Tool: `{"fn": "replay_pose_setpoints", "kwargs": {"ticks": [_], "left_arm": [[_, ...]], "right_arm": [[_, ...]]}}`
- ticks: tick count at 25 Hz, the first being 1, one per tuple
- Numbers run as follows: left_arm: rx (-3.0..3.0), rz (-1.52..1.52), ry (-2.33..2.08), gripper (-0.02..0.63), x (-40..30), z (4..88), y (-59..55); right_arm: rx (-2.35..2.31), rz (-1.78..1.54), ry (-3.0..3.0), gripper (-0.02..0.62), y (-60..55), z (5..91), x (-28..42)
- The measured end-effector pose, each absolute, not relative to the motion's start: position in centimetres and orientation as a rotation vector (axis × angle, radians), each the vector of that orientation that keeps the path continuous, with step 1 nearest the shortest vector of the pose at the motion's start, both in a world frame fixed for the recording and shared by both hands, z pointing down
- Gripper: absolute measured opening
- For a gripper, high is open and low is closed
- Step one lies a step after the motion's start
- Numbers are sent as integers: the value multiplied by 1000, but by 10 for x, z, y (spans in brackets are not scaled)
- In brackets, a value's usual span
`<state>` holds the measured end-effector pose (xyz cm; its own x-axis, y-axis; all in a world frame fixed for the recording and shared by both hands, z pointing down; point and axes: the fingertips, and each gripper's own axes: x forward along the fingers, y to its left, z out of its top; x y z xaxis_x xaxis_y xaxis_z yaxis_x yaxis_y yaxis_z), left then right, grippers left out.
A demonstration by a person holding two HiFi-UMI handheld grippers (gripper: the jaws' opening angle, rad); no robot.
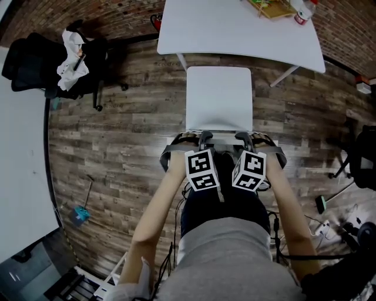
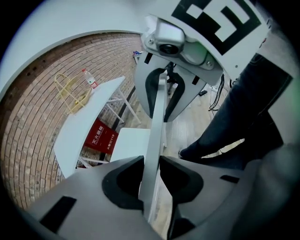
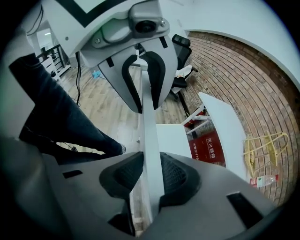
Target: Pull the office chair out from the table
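- Your left gripper [image 1: 204,139] is clenched on the top edge of the backrest [image 2: 154,129]. In the left gripper view, the thin white panel runs between the jaws with a pad against each face.
- Your right gripper [image 1: 244,139] grasps the same edge just beside the left one, and its pads also press the panel from both sides.
- The white chair [image 1: 218,97] stands on the near side of the white table [image 1: 223,29]. Its seat is out from under the tabletop, with the far edge close to the table's near edge but apart from it.
- The backrest is on the side of the seat away from the table.
- A black chair [image 1: 35,62] draped with a white cloth [image 1: 71,56] stands well to the left of the table.
- A plastic bottle [image 1: 303,12] sits at the table's right end.
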<state>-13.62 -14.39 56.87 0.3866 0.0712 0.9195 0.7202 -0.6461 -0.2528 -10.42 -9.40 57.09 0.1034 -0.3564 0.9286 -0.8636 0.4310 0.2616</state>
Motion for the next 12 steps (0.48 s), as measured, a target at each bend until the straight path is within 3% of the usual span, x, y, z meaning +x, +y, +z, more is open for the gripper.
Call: {"fn": "replay_pose_setpoints", "kwargs": {"ticks": [5, 12], "left_arm": [[-2266, -1195, -667, 130, -129, 539, -136], [-2593, -979, -541, 129, -109, 471, -151]], "right_arm": [[1237, 503, -1532, 166, -105, 560, -113], [1544, 468, -1695, 149, -134, 495, -116]]}}
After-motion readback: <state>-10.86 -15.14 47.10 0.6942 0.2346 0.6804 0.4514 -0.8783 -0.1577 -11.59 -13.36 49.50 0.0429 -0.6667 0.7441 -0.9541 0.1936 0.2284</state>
